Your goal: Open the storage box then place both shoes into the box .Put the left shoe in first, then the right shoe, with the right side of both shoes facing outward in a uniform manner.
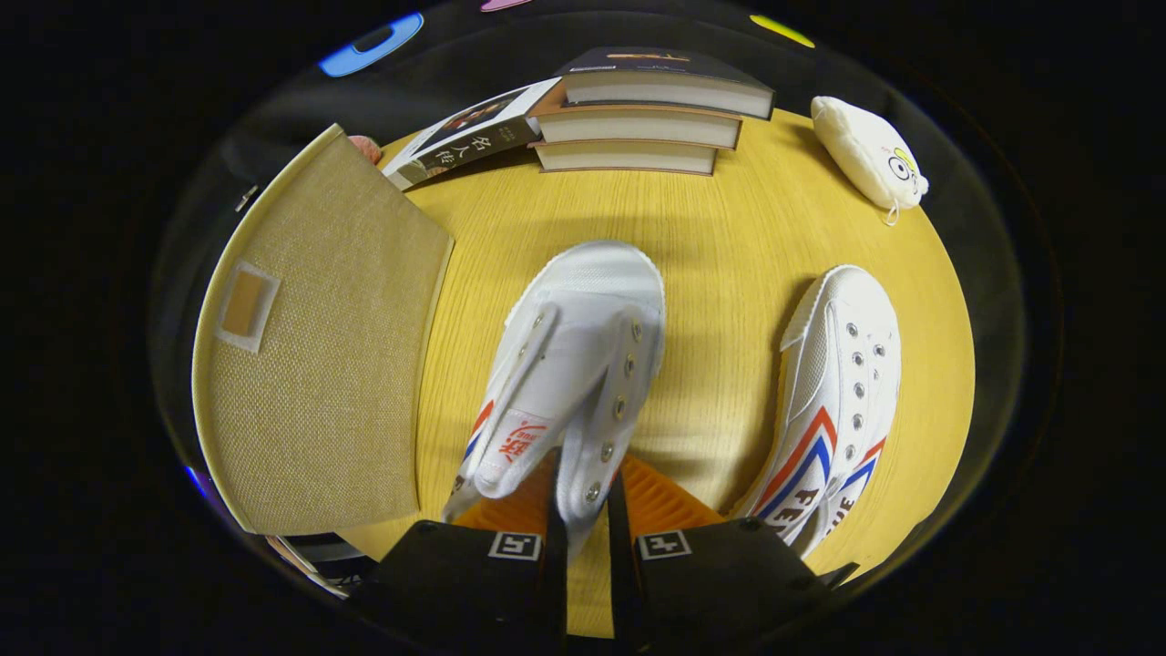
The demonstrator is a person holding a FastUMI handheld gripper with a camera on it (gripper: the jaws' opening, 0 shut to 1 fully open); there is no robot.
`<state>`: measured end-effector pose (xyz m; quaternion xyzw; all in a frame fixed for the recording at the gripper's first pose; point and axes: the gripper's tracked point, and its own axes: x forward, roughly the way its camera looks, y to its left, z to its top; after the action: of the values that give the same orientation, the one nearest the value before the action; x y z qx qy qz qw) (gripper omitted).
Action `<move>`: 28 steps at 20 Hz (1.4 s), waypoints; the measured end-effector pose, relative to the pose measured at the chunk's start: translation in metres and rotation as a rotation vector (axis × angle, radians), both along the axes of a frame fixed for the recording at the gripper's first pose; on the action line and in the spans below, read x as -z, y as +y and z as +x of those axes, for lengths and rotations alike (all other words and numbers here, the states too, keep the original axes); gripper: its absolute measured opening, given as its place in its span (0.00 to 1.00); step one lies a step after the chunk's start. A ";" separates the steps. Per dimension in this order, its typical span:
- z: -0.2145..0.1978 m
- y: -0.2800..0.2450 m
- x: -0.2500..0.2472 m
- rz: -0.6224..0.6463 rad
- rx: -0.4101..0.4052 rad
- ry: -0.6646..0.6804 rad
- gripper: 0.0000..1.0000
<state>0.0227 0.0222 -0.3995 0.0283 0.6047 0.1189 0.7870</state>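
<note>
— White canvas between my fingers: the gripper (583,510) is clenched on the left shoe (569,364), both fingers pressing its eyelet flap, toe pointing to twelve o'clock.

— And the other one?

— The right shoe (833,401) lies on the wooden table (729,237) at about three o'clock from the held shoe, apart from it, its red and blue stripes showing.

— Where is the box?

— At nine o'clock I see the storage box's woven beige lid (319,346), raised, with a small label pocket on it.

— Anything beyond?

— At twelve o'clock a stack of books (647,114), a tilted book (474,132) leaning beside it; at two o'clock a white plush pouch (865,150).
</note>
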 end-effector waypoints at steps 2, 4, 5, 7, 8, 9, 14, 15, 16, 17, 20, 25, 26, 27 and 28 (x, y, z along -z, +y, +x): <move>0.001 -0.002 -0.001 0.021 0.028 0.000 0.12; 0.000 -0.003 0.000 0.053 0.073 0.014 0.06; 0.001 -0.004 0.000 0.060 0.082 0.018 0.06; 0.002 -0.006 -0.006 0.069 0.092 0.017 0.06; 0.002 -0.006 -0.010 0.077 0.100 0.014 0.06; 0.003 -0.006 -0.017 0.094 0.113 0.007 0.06; 0.007 -0.004 -0.052 0.138 0.153 -0.042 0.05; 0.008 -0.003 -0.059 0.149 0.165 -0.047 0.06; 0.008 -0.002 -0.065 0.162 0.176 -0.050 0.05; 0.008 -0.001 -0.072 0.175 0.191 -0.055 0.05; 0.013 0.000 -0.093 0.204 0.214 -0.092 0.06; 0.019 0.005 -0.145 0.271 0.246 -0.157 0.05; 0.020 0.007 -0.158 0.293 0.255 -0.171 0.06; 0.021 0.009 -0.171 0.314 0.264 -0.184 0.05; 0.023 0.013 -0.182 0.337 0.276 -0.197 0.05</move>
<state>0.0456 0.0349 -0.2173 0.2298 0.4869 0.1117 0.8352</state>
